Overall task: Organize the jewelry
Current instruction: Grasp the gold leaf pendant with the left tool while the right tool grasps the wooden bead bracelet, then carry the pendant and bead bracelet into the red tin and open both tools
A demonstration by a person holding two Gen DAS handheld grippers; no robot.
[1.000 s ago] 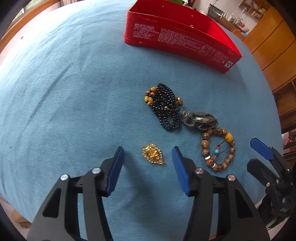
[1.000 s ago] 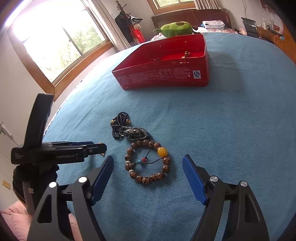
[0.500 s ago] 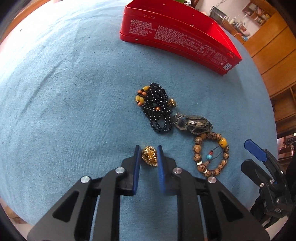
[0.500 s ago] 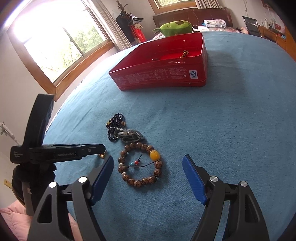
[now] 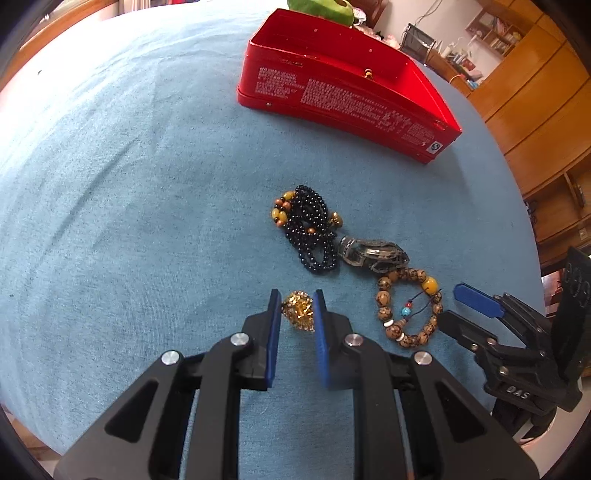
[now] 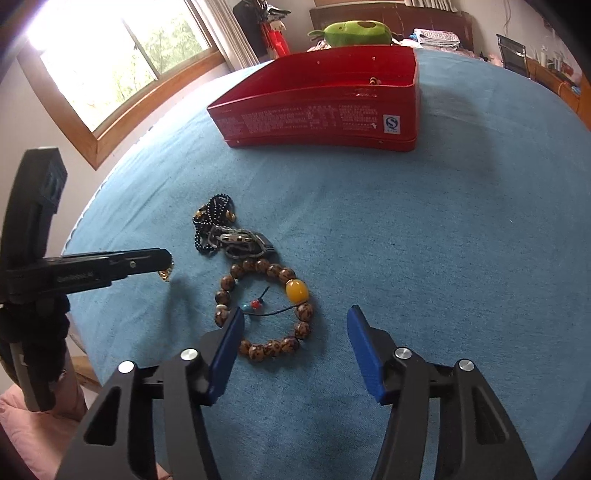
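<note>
My left gripper [image 5: 297, 308] is shut on a small gold ornament [image 5: 298, 310] and holds it a little above the blue cloth. It also shows in the right wrist view [image 6: 168, 266], with the gold piece [image 6: 165, 274] hanging at its tip. A black bead necklace [image 5: 309, 229], a dark metal watch [image 5: 373, 253] and a brown wooden bead bracelet [image 5: 408, 308] lie in a row to its right. My right gripper [image 6: 295, 338] is open, its fingers on either side of the near part of the bracelet [image 6: 264, 306]. The open red tin [image 5: 343, 86] stands farther back.
The blue-covered round table [image 5: 129, 184] drops off at its left and near edges. A small beaded item [image 6: 375, 80] lies inside the red tin [image 6: 321, 107]. A green plush toy [image 6: 356, 33] sits behind it. A window [image 6: 110, 62] is at left; wooden cabinets [image 5: 535, 110] at right.
My left gripper has closed on the gold ornament and lifted it slightly off the cloth. My right gripper has moved forward over the wooden bracelet, still open.
</note>
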